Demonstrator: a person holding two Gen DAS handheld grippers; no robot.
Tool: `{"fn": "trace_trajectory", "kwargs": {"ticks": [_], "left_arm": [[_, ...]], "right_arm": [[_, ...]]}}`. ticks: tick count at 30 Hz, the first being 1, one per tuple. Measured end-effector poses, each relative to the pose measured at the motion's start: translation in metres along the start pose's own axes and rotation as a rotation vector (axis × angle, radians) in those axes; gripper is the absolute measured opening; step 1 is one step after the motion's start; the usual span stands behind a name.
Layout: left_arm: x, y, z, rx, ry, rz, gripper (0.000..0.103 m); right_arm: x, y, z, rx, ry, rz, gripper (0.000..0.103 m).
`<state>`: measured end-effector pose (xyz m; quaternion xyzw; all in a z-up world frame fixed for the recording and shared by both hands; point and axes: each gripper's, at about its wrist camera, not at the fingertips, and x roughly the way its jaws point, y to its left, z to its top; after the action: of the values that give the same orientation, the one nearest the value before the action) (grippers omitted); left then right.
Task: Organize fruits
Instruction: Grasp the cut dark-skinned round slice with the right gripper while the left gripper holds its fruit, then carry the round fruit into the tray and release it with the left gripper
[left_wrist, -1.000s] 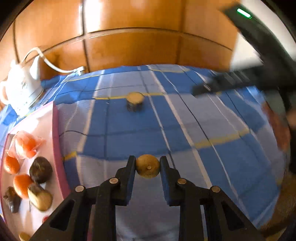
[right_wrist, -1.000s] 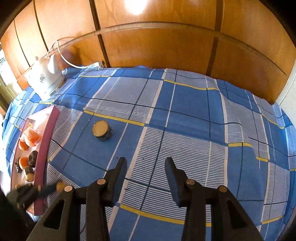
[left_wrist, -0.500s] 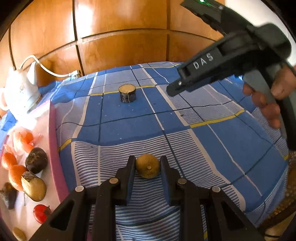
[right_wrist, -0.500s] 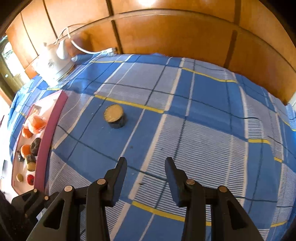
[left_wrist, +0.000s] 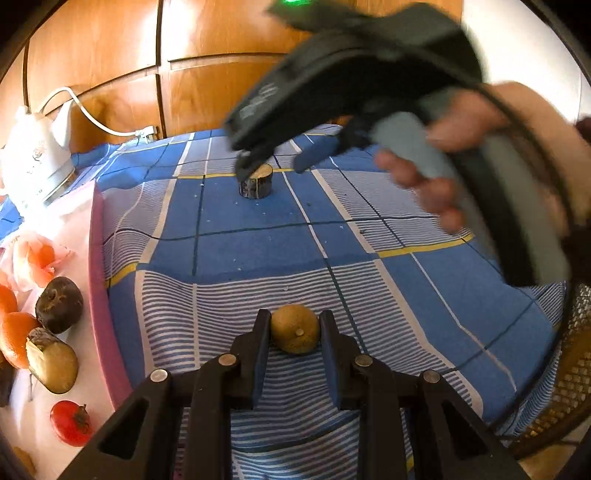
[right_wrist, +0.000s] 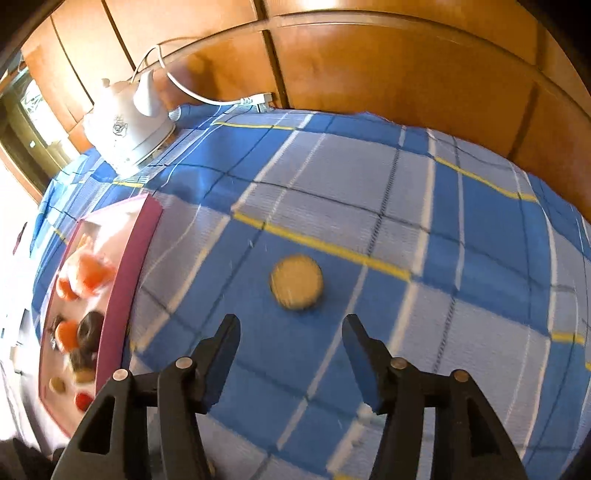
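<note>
My left gripper (left_wrist: 293, 334) is shut on a small round brownish-yellow fruit (left_wrist: 294, 333), held just above the blue checked cloth. A short cut piece with a pale round top and dark sides (left_wrist: 255, 181) stands on the cloth further back; it also shows in the right wrist view (right_wrist: 296, 282). My right gripper (right_wrist: 290, 341) is open and empty, hovering above and just short of that piece. In the left wrist view the right gripper (left_wrist: 273, 162) reaches down over the piece. A pink-rimmed tray (left_wrist: 96, 258) at the left holds oranges, dark fruits and a red one.
A white electric kettle (right_wrist: 127, 127) with its cord stands at the back left by the wooden wall panels. The tray's rim (right_wrist: 125, 280) runs along the left. A wicker chair edge (left_wrist: 565, 387) shows at the right beyond the table edge.
My right gripper has moved forward and down toward the cut piece and has opened wider. My left gripper keeps the round fruit and has turned slightly left.
</note>
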<state>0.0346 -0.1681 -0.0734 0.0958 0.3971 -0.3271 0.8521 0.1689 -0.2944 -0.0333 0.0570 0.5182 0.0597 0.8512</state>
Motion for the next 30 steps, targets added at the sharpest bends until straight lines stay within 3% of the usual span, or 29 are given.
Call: {"fn": "trace_trajectory", "kwargs": {"ticks": [4,5,6,11,21,30], "left_arm": [[0.001,0.002,0.0,-0.001,-0.001,-0.006,0.027],[0.001,0.002,0.0,-0.002,-0.001,-0.007,0.027],[0.002,0.003,0.0,-0.002,-0.001,-0.007,0.027],[0.002,0.003,0.0,-0.004,0.0,-0.007,0.027],[0.003,0.002,0.002,0.001,0.006,0.004,0.026],[-0.012,0.001,0.008,-0.004,-0.004,0.031,0.026]], "right_arm": [[0.027,0.008,0.015,-0.047,0.048,-0.07,0.058],[0.032,0.009,0.016,-0.052,0.065,-0.087,0.041],[0.035,0.008,0.017,-0.056,0.076,-0.106,0.036],[0.015,0.007,0.004,-0.101,0.066,-0.103,0.035],[-0.014,-0.003,-0.06,-0.157,0.123,-0.12,0.036],[-0.011,-0.007,-0.063,-0.157,0.095,-0.11,0.035]]}}
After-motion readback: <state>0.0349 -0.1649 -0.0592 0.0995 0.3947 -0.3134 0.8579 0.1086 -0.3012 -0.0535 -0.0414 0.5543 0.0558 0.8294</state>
